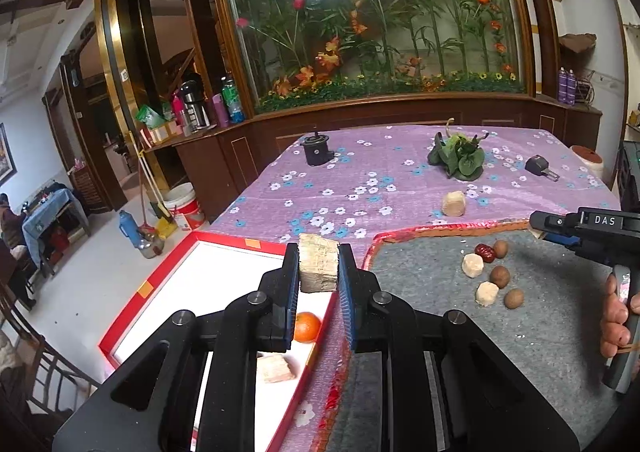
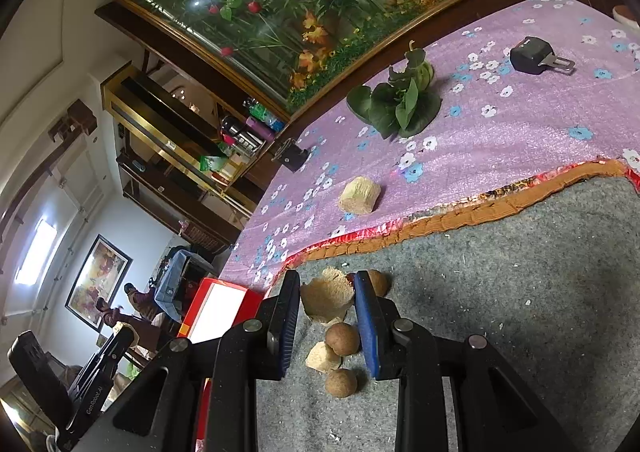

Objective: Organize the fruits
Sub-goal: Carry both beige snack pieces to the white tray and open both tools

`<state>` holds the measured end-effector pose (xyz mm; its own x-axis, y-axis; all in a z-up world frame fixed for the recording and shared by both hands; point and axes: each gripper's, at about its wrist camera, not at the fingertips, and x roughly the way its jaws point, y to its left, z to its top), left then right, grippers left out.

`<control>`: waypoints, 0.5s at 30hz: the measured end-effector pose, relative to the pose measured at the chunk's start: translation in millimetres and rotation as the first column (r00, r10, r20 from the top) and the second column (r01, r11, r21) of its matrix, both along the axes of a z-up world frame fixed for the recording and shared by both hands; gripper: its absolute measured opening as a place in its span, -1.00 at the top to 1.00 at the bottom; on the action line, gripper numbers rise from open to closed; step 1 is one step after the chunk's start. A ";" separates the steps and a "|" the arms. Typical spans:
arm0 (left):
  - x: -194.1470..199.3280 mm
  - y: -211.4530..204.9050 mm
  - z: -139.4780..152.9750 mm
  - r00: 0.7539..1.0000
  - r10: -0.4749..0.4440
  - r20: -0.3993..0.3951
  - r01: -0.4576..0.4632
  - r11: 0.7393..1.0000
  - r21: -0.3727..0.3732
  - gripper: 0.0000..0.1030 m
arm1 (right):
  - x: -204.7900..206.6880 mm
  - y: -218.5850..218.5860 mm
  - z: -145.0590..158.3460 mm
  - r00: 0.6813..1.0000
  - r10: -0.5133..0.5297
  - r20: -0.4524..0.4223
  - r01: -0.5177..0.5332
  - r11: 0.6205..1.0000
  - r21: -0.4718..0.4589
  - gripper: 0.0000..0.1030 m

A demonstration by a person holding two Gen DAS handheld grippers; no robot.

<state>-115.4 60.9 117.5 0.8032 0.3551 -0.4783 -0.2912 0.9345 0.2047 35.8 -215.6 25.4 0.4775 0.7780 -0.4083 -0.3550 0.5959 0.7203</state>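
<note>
Left tongs (image 1: 319,266) clamp a pale chunk (image 1: 319,268) held above the red box (image 1: 152,284), likely to drop it beside the orange (image 1: 307,327), while right tongs (image 2: 327,298), jaws wide, straddle another chunk (image 2: 327,299) on the grey mat (image 2: 520,292), likely the next pick.
</note>
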 end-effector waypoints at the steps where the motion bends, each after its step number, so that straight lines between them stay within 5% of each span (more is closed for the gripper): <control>1: -0.2 0.0 0.2 1.000 0.003 0.000 -0.003 1.000 0.001 0.66 | 0.1 -0.1 0.0 1.000 0.001 -0.001 -0.001 1.000 0.002 0.48; 15: -3.9 5.3 -0.5 0.999 0.034 0.006 -0.034 0.999 0.012 0.66 | -1.1 -1.4 0.4 1.000 -0.003 0.000 0.003 1.000 -0.002 0.48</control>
<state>-119.3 66.2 116.9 0.7932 0.3882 -0.4692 -0.3241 0.9214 0.2145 34.7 -217.1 25.8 0.4797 0.7756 -0.4102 -0.3527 0.5985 0.7193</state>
